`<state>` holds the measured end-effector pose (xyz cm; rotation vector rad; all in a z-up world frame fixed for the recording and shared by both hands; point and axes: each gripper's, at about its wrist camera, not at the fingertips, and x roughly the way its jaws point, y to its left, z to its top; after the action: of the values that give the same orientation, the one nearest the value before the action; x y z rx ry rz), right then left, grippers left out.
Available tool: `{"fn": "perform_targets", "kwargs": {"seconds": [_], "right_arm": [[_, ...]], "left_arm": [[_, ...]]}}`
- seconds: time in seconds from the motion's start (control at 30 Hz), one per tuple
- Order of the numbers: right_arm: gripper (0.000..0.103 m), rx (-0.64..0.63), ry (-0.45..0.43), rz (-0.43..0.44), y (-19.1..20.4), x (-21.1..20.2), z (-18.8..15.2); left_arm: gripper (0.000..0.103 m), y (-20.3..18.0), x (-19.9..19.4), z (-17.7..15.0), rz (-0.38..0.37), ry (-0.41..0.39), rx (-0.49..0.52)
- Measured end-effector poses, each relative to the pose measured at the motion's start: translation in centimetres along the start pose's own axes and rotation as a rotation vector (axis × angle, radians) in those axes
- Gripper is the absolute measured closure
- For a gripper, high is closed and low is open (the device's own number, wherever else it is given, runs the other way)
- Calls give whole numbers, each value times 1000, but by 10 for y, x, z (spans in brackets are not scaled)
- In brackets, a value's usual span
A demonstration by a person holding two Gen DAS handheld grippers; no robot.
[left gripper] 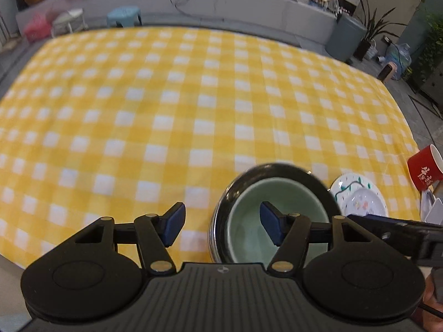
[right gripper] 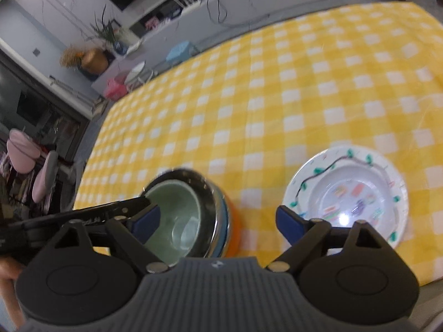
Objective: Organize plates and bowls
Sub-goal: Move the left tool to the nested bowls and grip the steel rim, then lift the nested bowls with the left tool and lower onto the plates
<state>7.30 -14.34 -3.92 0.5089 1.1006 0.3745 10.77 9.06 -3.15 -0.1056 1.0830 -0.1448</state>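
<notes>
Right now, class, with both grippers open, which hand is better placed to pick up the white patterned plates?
Right. The right gripper hangs open beside the white plates, its right finger near their rim; the left gripper sits by the bowl stack.

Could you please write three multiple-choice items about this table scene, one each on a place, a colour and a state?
1. Where does the green bowl sit?
A. Inside the dark bowl
B. On the patterned plate
C. Alone on the cloth

2. What colour is the tablecloth?
A. Blue striped
B. Yellow and white check
C. Plain red

3. How is the right gripper?
A. Shut on a plate
B. Shut on a bowl
C. Open

Key: A, it nests in the stack; B, the checks show in both views; C, its fingers stand apart, holding nothing.
</notes>
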Motion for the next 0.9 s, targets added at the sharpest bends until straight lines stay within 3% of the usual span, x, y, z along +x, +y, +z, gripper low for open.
{"fn": "perform_targets", "kwargs": {"seconds": [0.17,0.4,0.5,0.67,0.9], "right_arm": [[27,-4,69,-8,4,25,0],[35,4,145,-12,6,54,-3],[43,37,203,10,6,74,-6],[45,55,194,33,3,88,-8],[47,77,135,55,6,90,-15]], "left_arm": [[30,5,11,-7,-57,51,16],[28,6,32,-15,-33,97,9],[27,15,39,-15,-90,104,-62],[23,23,53,-20,-228,126,-124],[27,23,50,-18,-220,150,-134]]}}
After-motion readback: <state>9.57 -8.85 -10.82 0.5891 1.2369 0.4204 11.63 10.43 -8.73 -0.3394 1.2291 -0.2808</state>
